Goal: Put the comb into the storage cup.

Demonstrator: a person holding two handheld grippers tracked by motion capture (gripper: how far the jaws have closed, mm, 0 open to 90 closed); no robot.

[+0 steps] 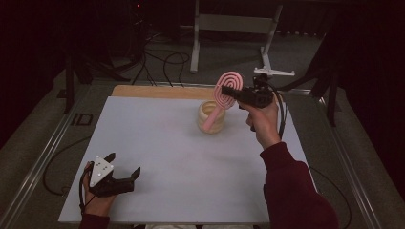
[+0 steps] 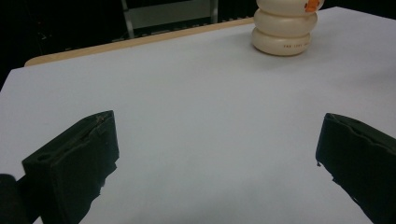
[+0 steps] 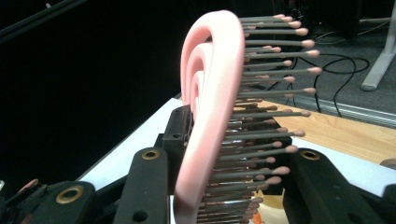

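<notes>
A pink hairbrush (image 1: 225, 90) with a looped head and grey, pink-tipped bristles (image 3: 261, 93) stands tilted with its handle down in a cream ringed cup (image 1: 211, 117). My right gripper (image 1: 230, 92) is shut on the brush head, above and right of the cup. In the right gripper view the pink head (image 3: 212, 102) sits edge-on between the jaws. My left gripper (image 1: 125, 166) rests open at the table's front left, nothing between its fingers (image 2: 74, 158). The cup (image 2: 285, 28) shows far ahead in the left gripper view, with an orange mark on it.
A pale grey sheet (image 1: 181, 157) covers the table, with a wooden strip (image 1: 157, 91) along the far edge. Beyond the table are cables (image 1: 162, 62) on the floor and a white frame (image 1: 234, 24). Metal rails (image 1: 43, 157) run along both sides.
</notes>
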